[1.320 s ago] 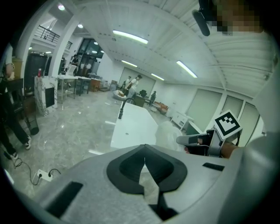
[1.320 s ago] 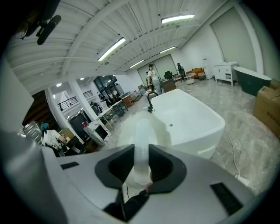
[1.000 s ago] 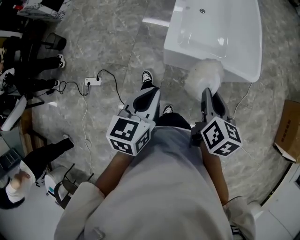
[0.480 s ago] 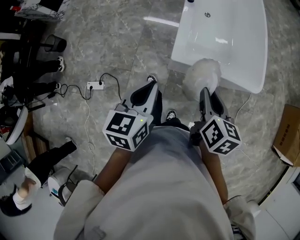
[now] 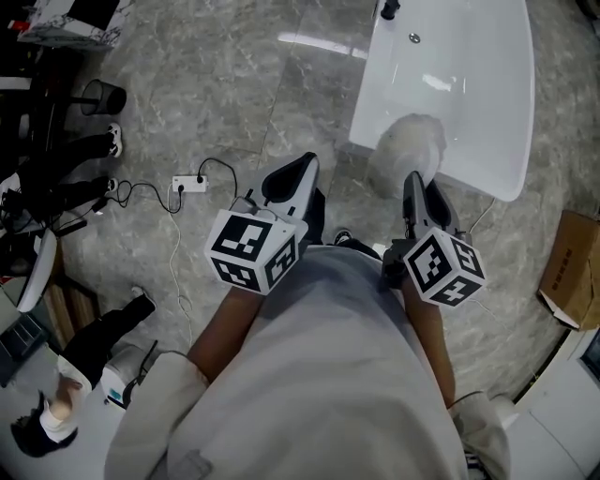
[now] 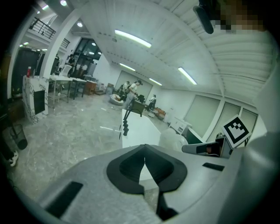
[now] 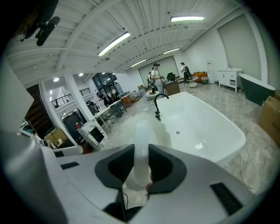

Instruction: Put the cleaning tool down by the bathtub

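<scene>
A white bathtub (image 5: 487, 103) stands on the grey marble floor at the upper right of the head view. The cleaning tool is a fluffy white duster head (image 5: 409, 150) on a pale translucent handle (image 7: 141, 153). My right gripper (image 5: 418, 187) is shut on that handle, and the fluffy head hangs over the floor against the tub's near rim. In the right gripper view the tub (image 7: 205, 127) lies just beyond the jaws. My left gripper (image 5: 292, 176) is held beside it to the left, away from the tub; its jaws meet at the tips (image 6: 144, 158) with nothing between them.
A black faucet (image 5: 389, 9) stands at the tub's far end. A power strip with its cable (image 5: 187, 183) lies on the floor to the left, with a black bin (image 5: 103, 94) beyond. A cardboard box (image 5: 570, 272) sits at the right. Another person (image 5: 84, 366) stands at the lower left.
The head view has swung, so the tub now sits farther right and higher. Both grippers keep their pose, the right one still holding the tool. The person at lower left has moved.
</scene>
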Demonstrator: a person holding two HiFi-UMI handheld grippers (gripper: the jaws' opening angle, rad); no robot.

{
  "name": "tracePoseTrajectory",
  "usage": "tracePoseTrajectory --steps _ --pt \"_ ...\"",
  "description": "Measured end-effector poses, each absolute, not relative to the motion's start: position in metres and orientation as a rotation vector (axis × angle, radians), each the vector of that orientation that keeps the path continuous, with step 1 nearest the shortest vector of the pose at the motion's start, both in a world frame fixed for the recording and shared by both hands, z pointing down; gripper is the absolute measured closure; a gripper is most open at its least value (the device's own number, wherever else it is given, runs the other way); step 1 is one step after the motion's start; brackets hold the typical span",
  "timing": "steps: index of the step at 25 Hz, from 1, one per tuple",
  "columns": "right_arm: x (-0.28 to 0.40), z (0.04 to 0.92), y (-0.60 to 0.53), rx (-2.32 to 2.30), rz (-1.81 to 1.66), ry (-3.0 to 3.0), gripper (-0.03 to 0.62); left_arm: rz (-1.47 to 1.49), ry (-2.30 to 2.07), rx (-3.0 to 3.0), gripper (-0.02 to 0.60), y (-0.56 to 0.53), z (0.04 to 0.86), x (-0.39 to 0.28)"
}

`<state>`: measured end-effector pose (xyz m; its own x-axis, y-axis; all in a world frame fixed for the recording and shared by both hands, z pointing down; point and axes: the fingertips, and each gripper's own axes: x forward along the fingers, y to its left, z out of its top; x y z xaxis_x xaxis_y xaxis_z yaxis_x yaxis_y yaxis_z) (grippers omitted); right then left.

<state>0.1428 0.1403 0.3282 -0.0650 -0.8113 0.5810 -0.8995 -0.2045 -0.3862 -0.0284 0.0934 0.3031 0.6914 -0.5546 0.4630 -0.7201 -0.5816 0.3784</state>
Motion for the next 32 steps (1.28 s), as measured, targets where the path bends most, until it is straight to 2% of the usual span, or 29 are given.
tracePoseTrajectory --steps 16,32 --pt "0.124 0.324 0.078 2.143 1.098 -1.822 0.509 0.408 -0.873 2.400 0.574 0.013 0.309 -0.055" --pt "0.160 0.338 0.031 2.061 1.061 -1.862 0.509 0.438 -0.956 2.295 0.573 -0.005 0.325 -0.047"
